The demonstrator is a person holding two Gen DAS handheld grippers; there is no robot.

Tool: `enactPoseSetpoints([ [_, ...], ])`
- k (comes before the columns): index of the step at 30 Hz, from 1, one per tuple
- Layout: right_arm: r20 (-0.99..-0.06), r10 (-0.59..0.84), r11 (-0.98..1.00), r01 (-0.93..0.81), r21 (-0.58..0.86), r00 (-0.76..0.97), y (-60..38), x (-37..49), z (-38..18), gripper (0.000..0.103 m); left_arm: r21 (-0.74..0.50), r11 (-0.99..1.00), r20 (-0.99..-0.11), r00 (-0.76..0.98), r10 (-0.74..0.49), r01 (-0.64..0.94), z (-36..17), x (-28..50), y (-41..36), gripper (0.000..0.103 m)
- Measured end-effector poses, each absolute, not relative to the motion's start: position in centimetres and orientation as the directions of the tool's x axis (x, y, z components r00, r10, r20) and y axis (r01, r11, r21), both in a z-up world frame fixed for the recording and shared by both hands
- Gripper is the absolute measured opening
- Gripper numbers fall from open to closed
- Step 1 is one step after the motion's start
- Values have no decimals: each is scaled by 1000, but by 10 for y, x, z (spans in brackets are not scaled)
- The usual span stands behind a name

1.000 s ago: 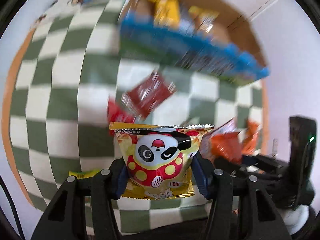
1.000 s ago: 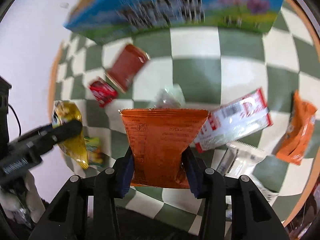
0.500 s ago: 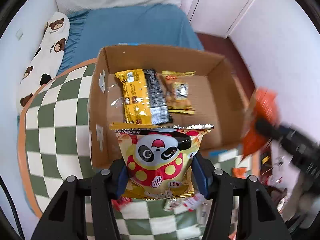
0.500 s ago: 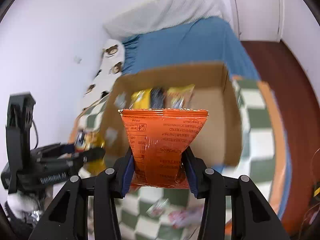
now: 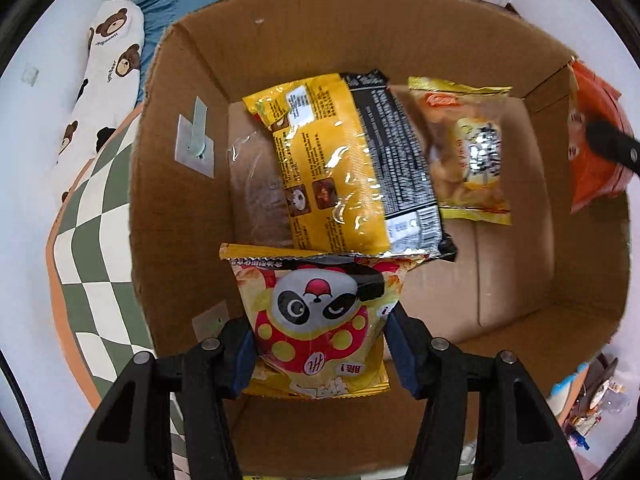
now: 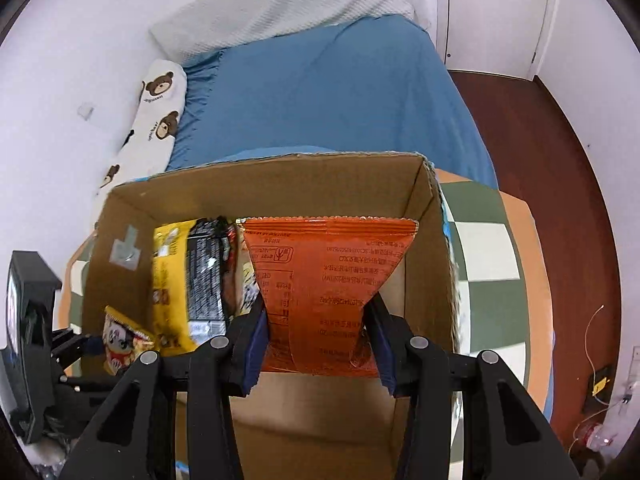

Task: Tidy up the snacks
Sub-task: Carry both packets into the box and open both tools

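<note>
Left gripper (image 5: 320,354) clamps panda snack bag (image 5: 320,316) over cardboard box (image 5: 180,208) | right gripper (image 6: 316,344) clamps orange snack packet (image 6: 324,280) above box's right side | box holds yellow-black packet (image 5: 348,164), possibly biscuits (image 5: 468,152).

Left wrist view: close above the cardboard box (image 5: 180,208), facing steeply down into it, bed at 12 o'clock. Right wrist view: near the box (image 6: 280,184), shallower tilt, bed (image 6: 320,92) ahead. Both share the box interior and the bear pillow (image 5: 104,92) at 10 o'clock.
</note>
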State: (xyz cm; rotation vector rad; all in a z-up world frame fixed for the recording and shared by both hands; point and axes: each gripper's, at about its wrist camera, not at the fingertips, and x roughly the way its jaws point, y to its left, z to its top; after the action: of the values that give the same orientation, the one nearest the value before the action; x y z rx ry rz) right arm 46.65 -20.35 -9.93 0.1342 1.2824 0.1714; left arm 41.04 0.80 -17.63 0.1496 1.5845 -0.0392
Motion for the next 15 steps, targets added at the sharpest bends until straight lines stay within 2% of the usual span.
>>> enactPoseSetpoints([
  [2,-944,206,978,-41,202,257,-204,476,-110,55,48,995,-998,-28,51,82,-182,413,15,56],
  [4,-953,201,979,-24,201,226,-206,484,-122,85,13,999,-1000,-15,14,47,-181,414,21,63],
  [5,-953,201,979,-18,202,227,-207,483,-121,87,3,999,-1000,-1,3,40,-179,415,23,67],
  [7,-955,188,982,-21,188,231,-209,483,-124,87,1,999,-1000,13,1,36,-176,415,25,91],
  [15,-954,188,981,-4,193,233,-215,471,-119,91,-37,999,-995,91,-36,-8,-157,408,32,92],
])
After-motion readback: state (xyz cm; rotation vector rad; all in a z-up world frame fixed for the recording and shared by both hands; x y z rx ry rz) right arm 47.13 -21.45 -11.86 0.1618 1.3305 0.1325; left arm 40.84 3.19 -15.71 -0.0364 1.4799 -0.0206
